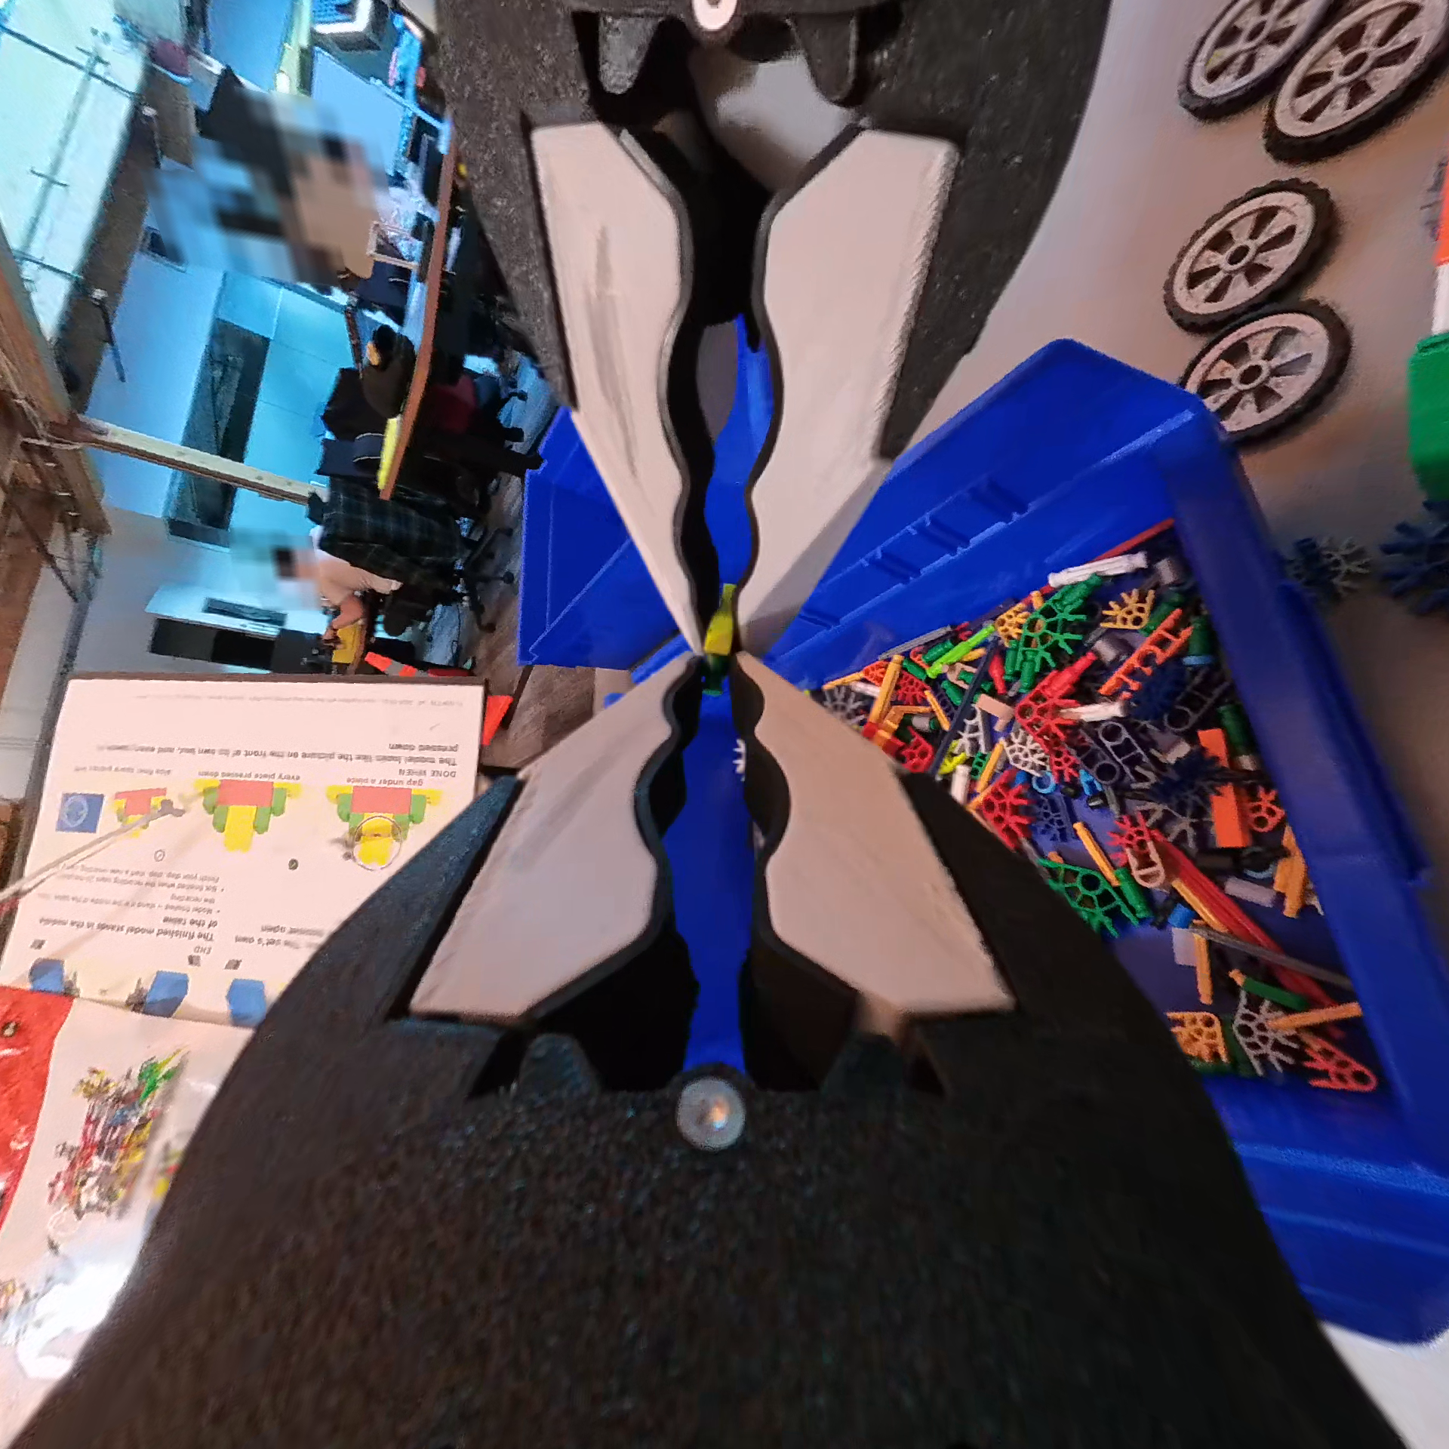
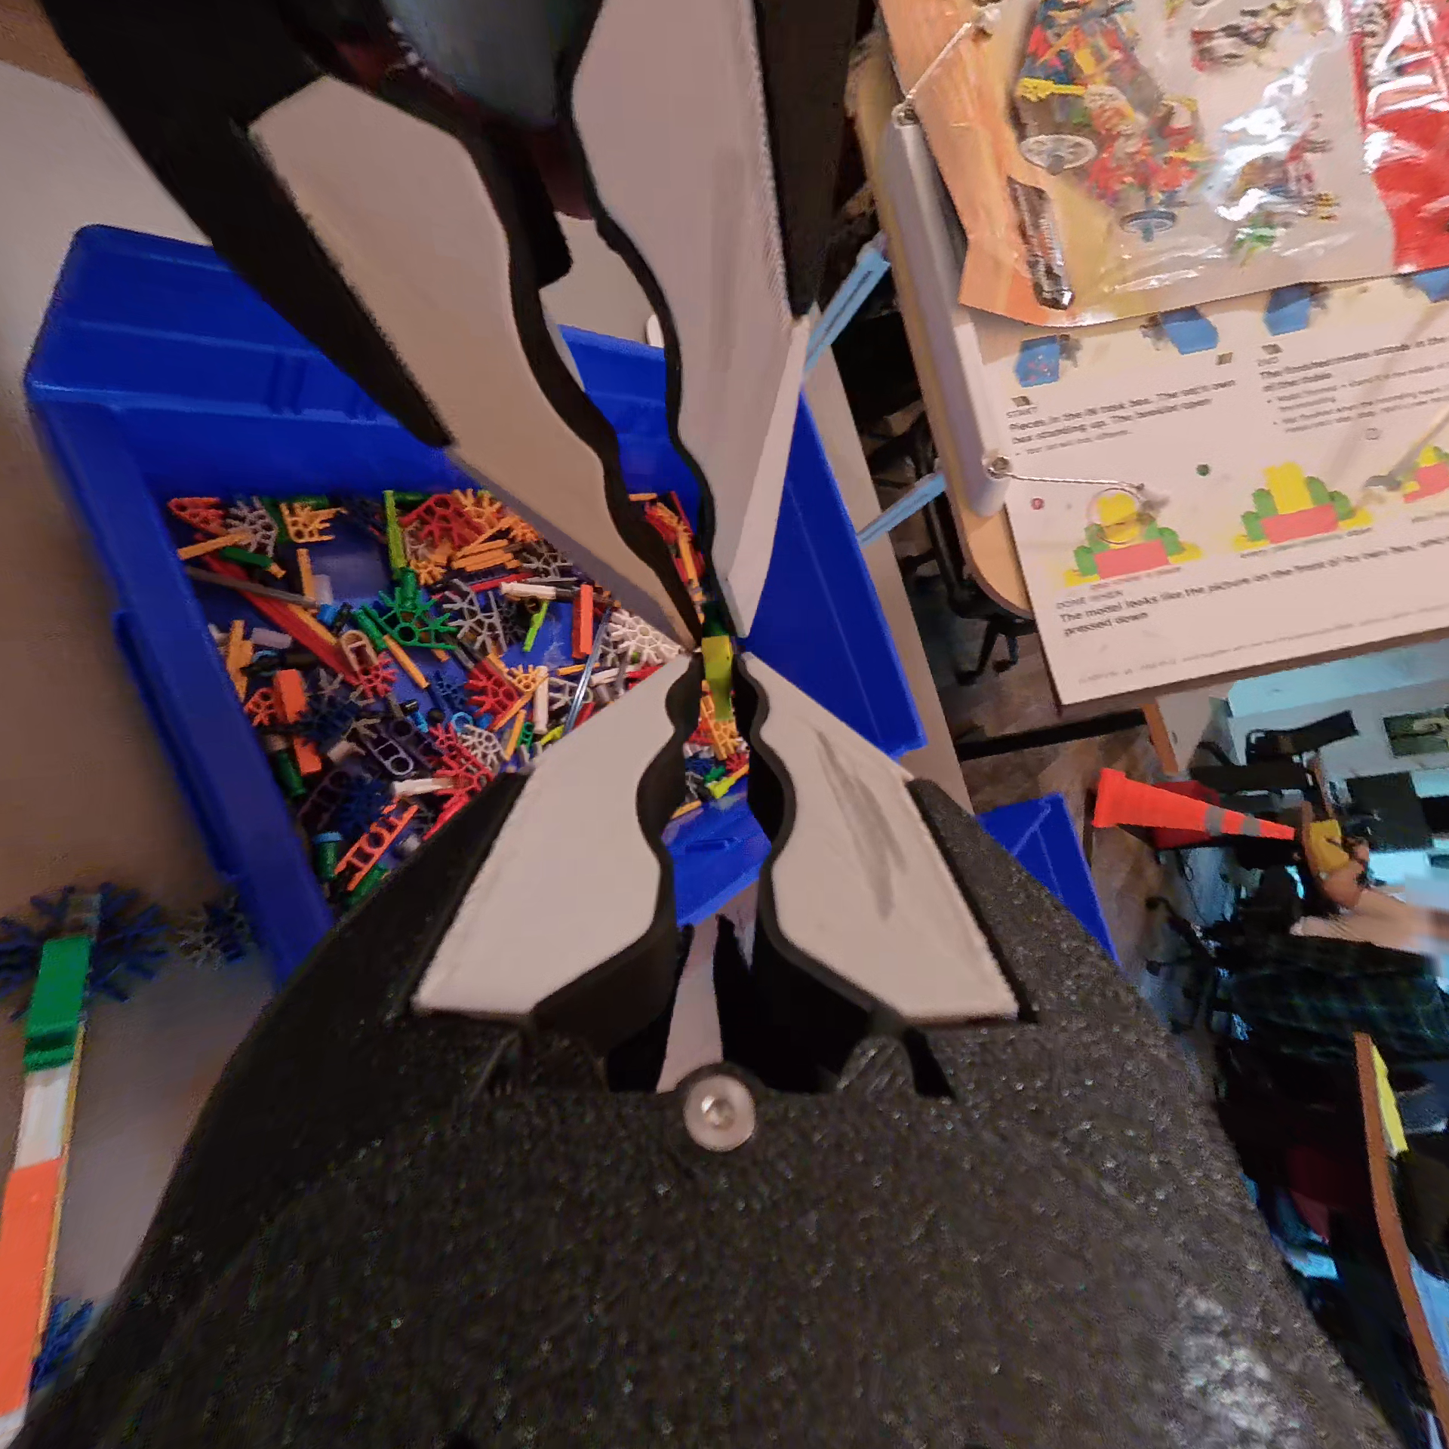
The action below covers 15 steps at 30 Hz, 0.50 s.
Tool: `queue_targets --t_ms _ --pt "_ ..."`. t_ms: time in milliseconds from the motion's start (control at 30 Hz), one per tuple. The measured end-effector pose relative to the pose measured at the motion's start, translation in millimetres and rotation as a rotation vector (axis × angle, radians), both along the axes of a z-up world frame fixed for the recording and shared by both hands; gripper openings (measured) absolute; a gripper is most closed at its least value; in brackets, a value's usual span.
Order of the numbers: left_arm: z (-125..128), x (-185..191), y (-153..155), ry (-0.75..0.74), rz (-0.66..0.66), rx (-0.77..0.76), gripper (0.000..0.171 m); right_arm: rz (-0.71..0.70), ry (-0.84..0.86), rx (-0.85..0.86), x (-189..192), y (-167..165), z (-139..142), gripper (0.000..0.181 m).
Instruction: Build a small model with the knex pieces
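My two grippers meet tip to tip above a blue bin [image 1: 1223, 502] full of small coloured construction rods and connectors. My left gripper [image 1: 712, 668] is shut on a small dark green piece [image 1: 713, 680]. My right gripper [image 2: 715, 666] is shut on a yellow-green piece [image 2: 715, 662]. In the left wrist view the right gripper [image 1: 718, 639] comes in from the top with the yellow-green piece [image 1: 721, 623]. In the right wrist view the left gripper [image 2: 710, 621] comes in from the top with the green piece [image 2: 713, 627]. The two pieces touch end to end; I cannot tell whether they are joined.
Several grey wheels with black tyres [image 1: 1247, 259] lie on the table beyond the bin. Blue snowflake connectors [image 2: 78, 941] and a green, white and orange strip [image 2: 47, 1058] lie beside it. A second blue bin [image 1: 580, 549] and a printed instruction sheet [image 2: 1215, 510] stand nearby.
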<state>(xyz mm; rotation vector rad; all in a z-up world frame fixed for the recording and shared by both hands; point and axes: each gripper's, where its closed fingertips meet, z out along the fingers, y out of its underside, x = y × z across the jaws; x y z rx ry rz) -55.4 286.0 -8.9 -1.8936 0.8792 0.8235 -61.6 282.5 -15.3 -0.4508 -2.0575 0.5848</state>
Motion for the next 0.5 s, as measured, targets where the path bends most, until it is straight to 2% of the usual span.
queue_targets --t_ms 33,267,500 --pt "-2.7 0.9 -1.5 -0.008 -0.007 -0.021 0.004 0.018 -0.004 0.004 1.1 -1.4 -1.5 0.007" --pt "0.6 4.7 -12.2 -0.087 -0.062 -0.052 0.004 0.079 -0.033 -0.090 8.1 -8.1 6.0 0.006" --pt "5.7 4.7 -10.9 -0.110 -0.062 -0.021 0.004 0.052 -0.032 -0.117 7.2 -6.5 11.0 0.004"
